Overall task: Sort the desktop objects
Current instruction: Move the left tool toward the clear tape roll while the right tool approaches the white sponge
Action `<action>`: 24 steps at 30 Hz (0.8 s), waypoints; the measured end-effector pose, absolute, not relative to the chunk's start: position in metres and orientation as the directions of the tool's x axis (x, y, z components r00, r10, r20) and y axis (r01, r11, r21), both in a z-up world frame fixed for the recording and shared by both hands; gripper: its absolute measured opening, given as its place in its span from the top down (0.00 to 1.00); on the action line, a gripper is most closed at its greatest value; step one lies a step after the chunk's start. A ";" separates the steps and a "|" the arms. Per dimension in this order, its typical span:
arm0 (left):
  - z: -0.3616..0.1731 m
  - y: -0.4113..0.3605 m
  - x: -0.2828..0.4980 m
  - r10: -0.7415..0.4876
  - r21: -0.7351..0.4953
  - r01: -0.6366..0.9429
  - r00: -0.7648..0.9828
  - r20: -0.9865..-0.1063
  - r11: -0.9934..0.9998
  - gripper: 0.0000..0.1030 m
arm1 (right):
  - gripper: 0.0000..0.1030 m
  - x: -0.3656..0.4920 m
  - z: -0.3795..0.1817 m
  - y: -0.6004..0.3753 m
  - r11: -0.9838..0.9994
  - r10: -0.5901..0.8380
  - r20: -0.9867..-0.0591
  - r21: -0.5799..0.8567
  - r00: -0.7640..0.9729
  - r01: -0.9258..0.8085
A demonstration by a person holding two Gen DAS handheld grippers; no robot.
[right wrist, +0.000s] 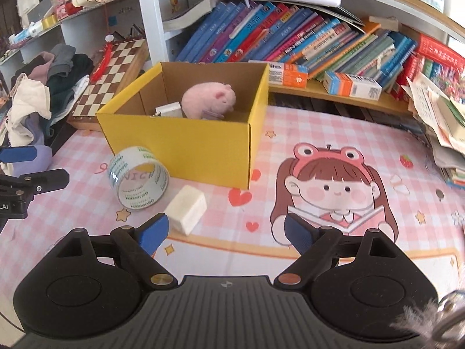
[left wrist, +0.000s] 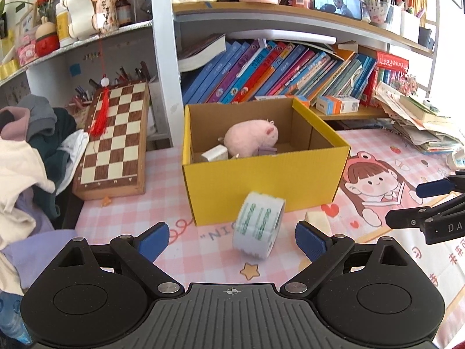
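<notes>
A yellow cardboard box (left wrist: 261,180) (right wrist: 186,148) stands on the pink checked desk mat and holds a pink plush pig (left wrist: 251,141) (right wrist: 207,100) beside a small white block. A roll of clear tape (left wrist: 258,226) (right wrist: 139,179) stands on edge in front of the box. A cream eraser-like block (right wrist: 187,206) (left wrist: 316,221) lies to its right. My left gripper (left wrist: 232,240) is open, its blue pads either side of the tape roll, just short of it. My right gripper (right wrist: 226,234) is open with nothing between its fingers, its left pad beside the cream block.
A folded chessboard (left wrist: 113,142) leans left of the box, beside a heap of clothes (left wrist: 32,157). Rows of books (left wrist: 279,69) fill the shelf behind. A stack of papers (right wrist: 438,122) lies at the right. Small cartons (right wrist: 351,85) sit on the low shelf.
</notes>
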State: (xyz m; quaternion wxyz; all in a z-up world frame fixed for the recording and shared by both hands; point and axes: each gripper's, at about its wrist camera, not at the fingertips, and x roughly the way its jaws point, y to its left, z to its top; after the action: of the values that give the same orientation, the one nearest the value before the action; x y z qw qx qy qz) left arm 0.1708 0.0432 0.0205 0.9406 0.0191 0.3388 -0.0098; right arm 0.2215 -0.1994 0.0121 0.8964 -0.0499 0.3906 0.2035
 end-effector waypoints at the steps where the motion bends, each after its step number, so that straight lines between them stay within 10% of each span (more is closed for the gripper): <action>1: 0.019 0.044 0.169 -0.007 0.028 0.033 0.768 -0.640 0.999 0.07 | 0.16 0.220 0.011 -0.199 0.914 0.322 -0.722 0.069 0.612 -0.399; 24: -0.013 0.053 0.150 -0.027 0.000 0.039 0.710 -0.703 0.999 0.07 | 0.08 0.178 -0.025 -0.182 0.938 0.254 -0.779 0.053 0.574 -0.344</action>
State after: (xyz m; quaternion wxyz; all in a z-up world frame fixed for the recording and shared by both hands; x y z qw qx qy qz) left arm 0.1503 0.0533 -0.0126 0.9247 0.0074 0.3802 -0.0178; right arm 0.1781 -0.1822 -0.0245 0.8855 -0.0523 0.4297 0.1688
